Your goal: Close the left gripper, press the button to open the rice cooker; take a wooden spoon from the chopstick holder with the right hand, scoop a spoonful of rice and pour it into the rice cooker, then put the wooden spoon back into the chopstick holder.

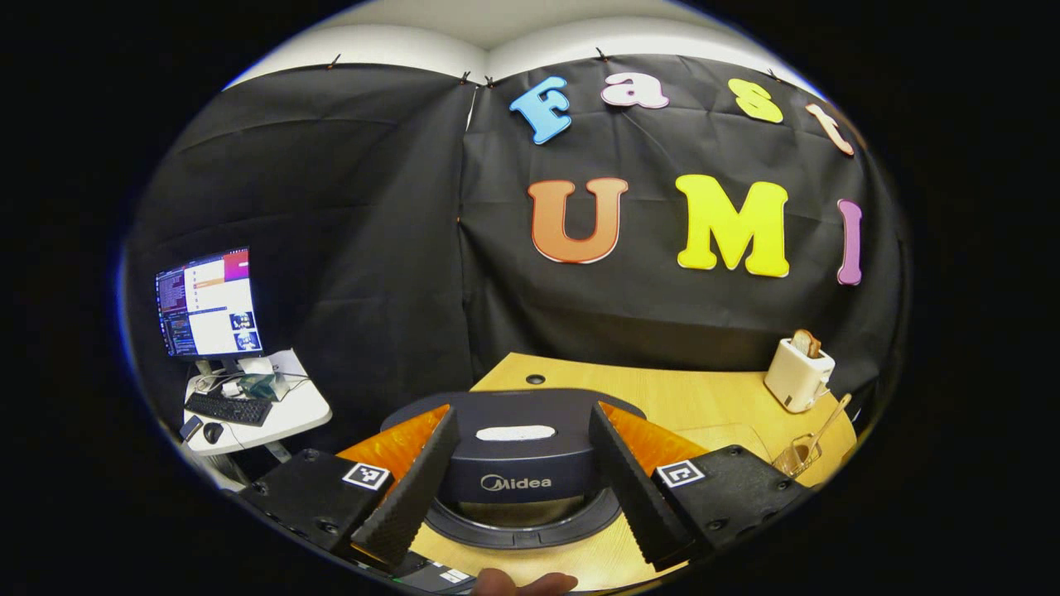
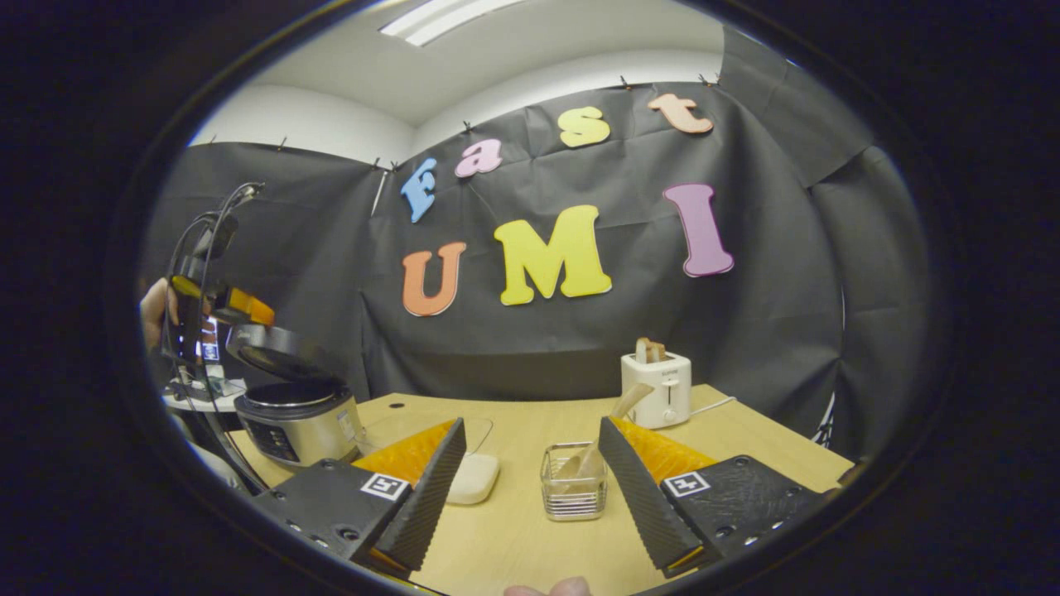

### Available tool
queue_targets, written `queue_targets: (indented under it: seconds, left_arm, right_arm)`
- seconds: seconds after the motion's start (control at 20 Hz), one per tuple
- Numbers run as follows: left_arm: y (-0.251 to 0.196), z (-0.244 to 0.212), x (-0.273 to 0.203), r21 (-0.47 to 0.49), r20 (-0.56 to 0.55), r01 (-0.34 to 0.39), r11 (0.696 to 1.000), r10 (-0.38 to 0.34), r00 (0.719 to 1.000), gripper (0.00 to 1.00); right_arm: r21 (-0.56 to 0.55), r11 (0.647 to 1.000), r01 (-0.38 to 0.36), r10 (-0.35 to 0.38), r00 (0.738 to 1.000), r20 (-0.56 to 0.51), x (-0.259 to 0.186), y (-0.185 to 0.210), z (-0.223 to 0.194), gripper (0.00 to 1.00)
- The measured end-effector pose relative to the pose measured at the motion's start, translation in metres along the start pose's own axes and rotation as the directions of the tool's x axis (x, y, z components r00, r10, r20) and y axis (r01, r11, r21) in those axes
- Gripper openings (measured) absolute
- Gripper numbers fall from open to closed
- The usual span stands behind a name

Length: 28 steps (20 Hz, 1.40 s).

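Cooker lid's up already, so my right gripper (image 2: 530, 488), fingers apart on nothing, faces the wooden spoon (image 2: 598, 439) leaning in the chopstick holder (image 2: 573, 482) before the toaster (image 2: 658, 387); probably light, stiff, slick, so pinch mid-handle.

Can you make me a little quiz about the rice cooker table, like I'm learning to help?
1. True or false: the rice cooker has its lid up.
2. Where is the wooden spoon now? A) in the chopstick holder B) between the right gripper fingers C) inside the rice cooker
3. Fill in: on the table's far side a white ____ has bread sticking out of its top.

Key:
1. True. In the right gripper view the lid is tilted up over the pot.
2. A. The spoon leans in the holder, and the right gripper fingers are spread with nothing between them.
3. Toaster.
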<state>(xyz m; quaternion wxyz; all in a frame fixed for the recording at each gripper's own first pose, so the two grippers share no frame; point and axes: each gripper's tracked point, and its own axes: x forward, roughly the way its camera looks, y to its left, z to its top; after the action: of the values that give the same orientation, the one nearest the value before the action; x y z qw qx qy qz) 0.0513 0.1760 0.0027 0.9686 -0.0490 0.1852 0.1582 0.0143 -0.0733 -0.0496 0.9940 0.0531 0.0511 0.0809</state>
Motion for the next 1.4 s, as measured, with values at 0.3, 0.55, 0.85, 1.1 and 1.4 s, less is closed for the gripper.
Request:
queue_targets:
  seconds: [0.3, 0.55, 0.85, 1.1, 1.4]
  left_arm:
    - [-0.005, -0.058, -0.001, -0.067, -0.003, -0.029, 0.997, 0.028, 1.0, 1.0]
    - [-0.005, -0.071, 0.003, 0.001, -0.029, -0.054, 0.999, 0.054, 0.998, 1.0]
    - [-0.003, -0.08, 0.007, 0.002, 0.052, -0.028, 1.0, 0.028, 0.998, 0.98]
    - [-0.001, -0.081, 0.007, 0.0, 0.069, -0.027, 1.0, 0.027, 0.997, 0.97]
    - [-0.004, -0.075, 0.005, 0.016, 0.082, -0.037, 0.999, 0.036, 0.996, 0.95]
  right_arm:
    - [0.01, 1.0, -0.017, 0.017, 1.0, -0.021, -0.008, 0.009, -0.02, 0.91]
    - [0.019, 1.0, -0.02, 0.021, 0.999, -0.049, -0.008, 0.009, -0.034, 0.96]
    - [0.038, 0.999, -0.008, 0.01, 0.998, -0.059, -0.002, 0.005, -0.045, 0.95]
    - [0.045, 0.999, -0.021, 0.024, 0.996, -0.084, 0.006, 0.014, -0.054, 0.96]
    - [0.001, 1.0, -0.02, 0.02, 0.997, -0.076, 0.008, 0.023, -0.042, 0.91]
